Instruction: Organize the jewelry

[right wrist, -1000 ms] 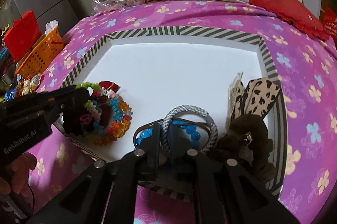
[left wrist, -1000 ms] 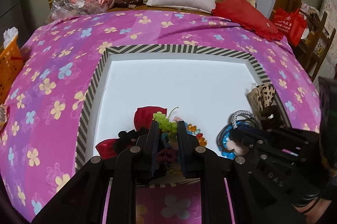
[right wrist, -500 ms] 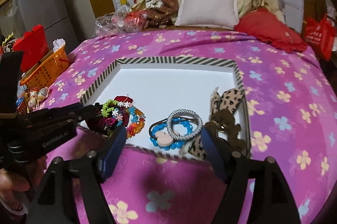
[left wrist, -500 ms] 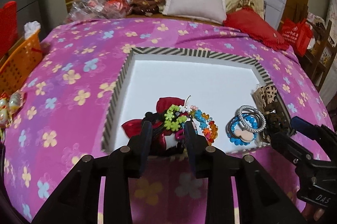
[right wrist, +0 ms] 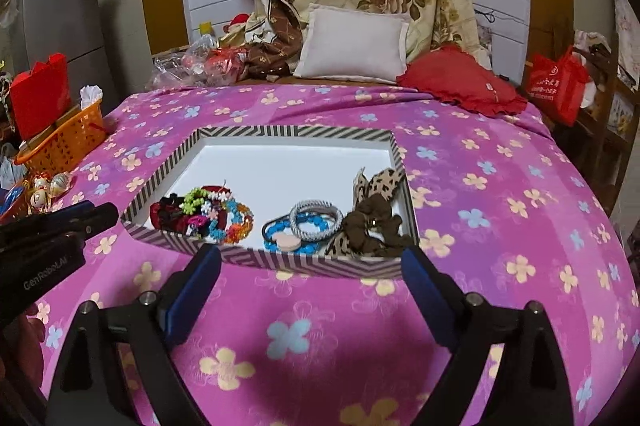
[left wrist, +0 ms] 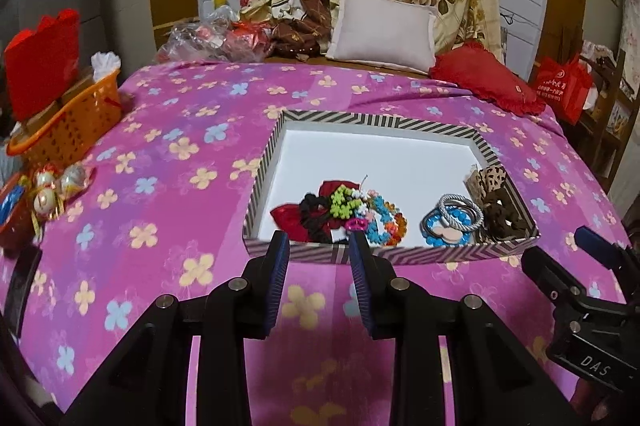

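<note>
Hovering before striped tray (right wrist: 280,260), right tongs (right wrist: 312,266) just widened, left tongs (left wrist: 318,252) part-open, both empty; regrasp one piece, avoid tangling.

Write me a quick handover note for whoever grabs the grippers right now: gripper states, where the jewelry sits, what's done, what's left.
Left gripper: jaws apart, nothing between them, short of the striped tray.
Right gripper: its jaws have just been opening, now wide and empty, also short of the tray.
In the tray, along its near edge: colourful bead bracelets with the red and black pieces on the left, blue bead bracelet under the grey braided bangle in the middle, brown scrunchie and leopard-print bow on the right.
Done: three groups laid in the tray.
Left: I see no loose jewelry on the floral bedspread; check the grouping.
</note>
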Demonstrator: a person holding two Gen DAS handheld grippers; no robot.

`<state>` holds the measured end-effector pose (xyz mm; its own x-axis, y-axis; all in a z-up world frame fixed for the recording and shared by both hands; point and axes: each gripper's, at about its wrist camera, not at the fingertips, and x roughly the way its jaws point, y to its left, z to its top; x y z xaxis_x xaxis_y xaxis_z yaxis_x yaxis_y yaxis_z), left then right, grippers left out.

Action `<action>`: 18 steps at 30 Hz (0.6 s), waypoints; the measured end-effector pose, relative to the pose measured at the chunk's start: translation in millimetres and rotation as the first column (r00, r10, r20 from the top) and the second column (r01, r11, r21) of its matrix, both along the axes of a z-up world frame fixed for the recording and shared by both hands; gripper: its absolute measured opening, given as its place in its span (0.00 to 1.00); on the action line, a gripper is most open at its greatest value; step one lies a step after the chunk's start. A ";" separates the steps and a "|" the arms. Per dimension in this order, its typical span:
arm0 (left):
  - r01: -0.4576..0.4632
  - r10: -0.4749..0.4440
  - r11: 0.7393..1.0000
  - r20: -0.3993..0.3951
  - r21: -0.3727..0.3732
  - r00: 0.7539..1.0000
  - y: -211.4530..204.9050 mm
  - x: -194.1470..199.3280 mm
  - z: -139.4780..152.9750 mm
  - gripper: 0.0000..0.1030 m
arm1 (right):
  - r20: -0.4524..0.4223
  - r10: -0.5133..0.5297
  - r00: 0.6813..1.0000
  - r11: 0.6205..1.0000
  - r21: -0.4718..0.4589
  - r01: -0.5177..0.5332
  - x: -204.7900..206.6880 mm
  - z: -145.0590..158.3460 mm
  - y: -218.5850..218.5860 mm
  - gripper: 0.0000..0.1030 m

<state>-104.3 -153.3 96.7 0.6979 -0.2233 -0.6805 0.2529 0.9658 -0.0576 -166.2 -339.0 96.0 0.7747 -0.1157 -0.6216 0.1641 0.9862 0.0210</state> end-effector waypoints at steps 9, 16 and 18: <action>-0.016 0.016 1.000 0.029 0.012 0.999 7.8 -15.8 4.9 0.11 | 0.001 -0.007 1.000 0.998 0.070 0.007 -15.7 -4.2 -3.6 0.91; -0.038 0.038 0.999 0.037 0.014 0.999 13.2 -21.8 6.7 0.11 | 0.032 -0.029 0.999 0.997 0.067 0.027 -23.7 -2.1 -3.0 0.91; -0.038 0.037 0.999 0.036 0.016 0.999 13.6 -22.6 6.7 0.10 | 0.030 -0.028 0.999 0.997 0.074 0.026 -24.6 -3.0 -1.7 0.91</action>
